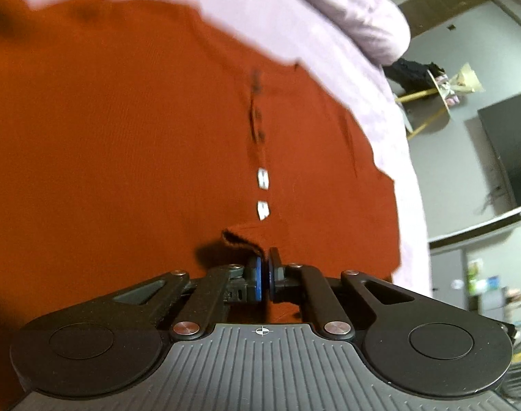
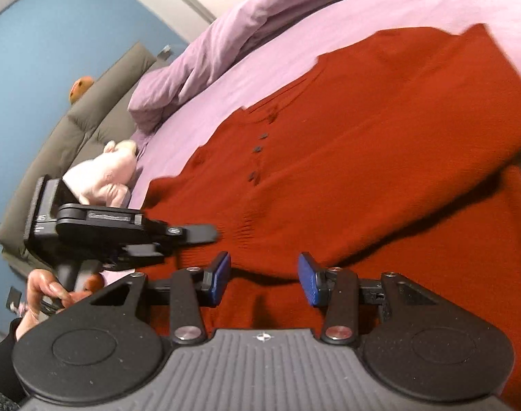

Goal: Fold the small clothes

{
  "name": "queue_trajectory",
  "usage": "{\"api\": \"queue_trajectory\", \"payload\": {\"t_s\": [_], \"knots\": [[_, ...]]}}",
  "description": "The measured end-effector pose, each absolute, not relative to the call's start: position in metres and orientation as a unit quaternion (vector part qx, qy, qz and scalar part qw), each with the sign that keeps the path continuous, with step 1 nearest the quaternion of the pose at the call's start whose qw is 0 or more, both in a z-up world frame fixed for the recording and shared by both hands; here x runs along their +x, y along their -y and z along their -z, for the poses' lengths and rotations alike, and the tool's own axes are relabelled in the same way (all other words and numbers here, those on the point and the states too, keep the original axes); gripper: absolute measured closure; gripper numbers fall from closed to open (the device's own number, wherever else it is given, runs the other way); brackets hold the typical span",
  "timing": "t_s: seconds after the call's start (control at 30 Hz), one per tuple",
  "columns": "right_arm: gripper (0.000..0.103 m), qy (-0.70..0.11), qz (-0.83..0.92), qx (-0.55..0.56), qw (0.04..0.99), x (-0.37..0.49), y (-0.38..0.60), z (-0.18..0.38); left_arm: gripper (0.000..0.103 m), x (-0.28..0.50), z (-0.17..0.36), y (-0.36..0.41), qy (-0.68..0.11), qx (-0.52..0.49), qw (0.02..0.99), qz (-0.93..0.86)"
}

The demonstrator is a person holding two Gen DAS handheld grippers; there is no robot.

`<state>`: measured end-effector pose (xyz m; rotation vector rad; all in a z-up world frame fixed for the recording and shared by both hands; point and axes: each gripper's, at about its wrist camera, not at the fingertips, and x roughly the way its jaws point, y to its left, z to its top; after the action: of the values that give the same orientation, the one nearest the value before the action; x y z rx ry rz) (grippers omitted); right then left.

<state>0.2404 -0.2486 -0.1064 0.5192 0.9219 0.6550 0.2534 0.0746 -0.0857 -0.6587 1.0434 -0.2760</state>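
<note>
Sweater (image 1: 123, 130) hem pinched in left tongs (image 1: 265, 274)

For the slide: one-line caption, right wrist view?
Right gripper open over the red buttoned garment spread on a lilac bed.

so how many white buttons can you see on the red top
2. Both show in the left wrist view on the red top, along its placket just ahead of the left gripper: one farther, one nearer. The dark marks beyond are too blurred to tell.

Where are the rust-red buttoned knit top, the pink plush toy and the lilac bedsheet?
Rust-red buttoned knit top (image 2: 363, 157): right wrist view, mid body.
Pink plush toy (image 2: 101, 176): right wrist view, its body.
Lilac bedsheet (image 2: 363, 10): right wrist view, bare stretch.
</note>
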Motion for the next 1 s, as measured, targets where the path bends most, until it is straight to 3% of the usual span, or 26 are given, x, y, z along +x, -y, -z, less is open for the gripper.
{"api": "queue_trajectory", "payload": {"t_s": [0.13,0.2,0.3,0.5,0.57,0.63,0.8,0.9,0.97,1.0], "knots": [[0.070,-0.431,-0.230,0.233,0.841,0.239,0.278,0.113,0.098,0.265,0.048,-0.094,-0.445,-0.173,0.877,0.047],[0.071,-0.419,-0.199,0.232,0.855,0.237,0.287,0.112,0.098,0.268,0.034,-0.099,-0.409,-0.068,0.910,-0.022],[0.069,-0.397,-0.154,0.218,0.878,0.236,0.289,0.106,0.098,0.277,0.034,-0.112,-0.385,-0.005,0.920,-0.076],[0.062,-0.368,-0.143,0.218,0.893,0.257,0.274,0.087,0.098,0.285,0.053,-0.135,-0.407,-0.085,0.908,-0.052],[0.045,-0.349,-0.118,0.203,0.907,0.271,0.269,0.077,0.098,0.285,0.058,-0.137,-0.405,-0.075,0.910,-0.057],[0.037,-0.341,-0.091,0.176,0.919,0.292,0.263,0.075,0.098,0.285,0.063,-0.138,-0.406,-0.074,0.909,-0.056],[0.038,-0.372,-0.047,0.119,0.919,0.357,0.248,0.094,0.098,0.283,0.059,-0.139,-0.393,-0.073,0.915,-0.048],[0.065,-0.394,-0.041,0.118,0.910,0.383,0.244,0.107,0.098,0.289,0.056,-0.140,-0.381,-0.067,0.921,-0.049],[0.092,-0.392,-0.048,0.111,0.912,0.387,0.240,0.110,0.098,0.291,0.053,-0.142,-0.370,-0.062,0.926,-0.052],[0.092,-0.382,-0.051,0.101,0.917,0.386,0.238,0.108,0.098,0.292,0.051,-0.142,-0.360,-0.059,0.930,-0.056]]}}
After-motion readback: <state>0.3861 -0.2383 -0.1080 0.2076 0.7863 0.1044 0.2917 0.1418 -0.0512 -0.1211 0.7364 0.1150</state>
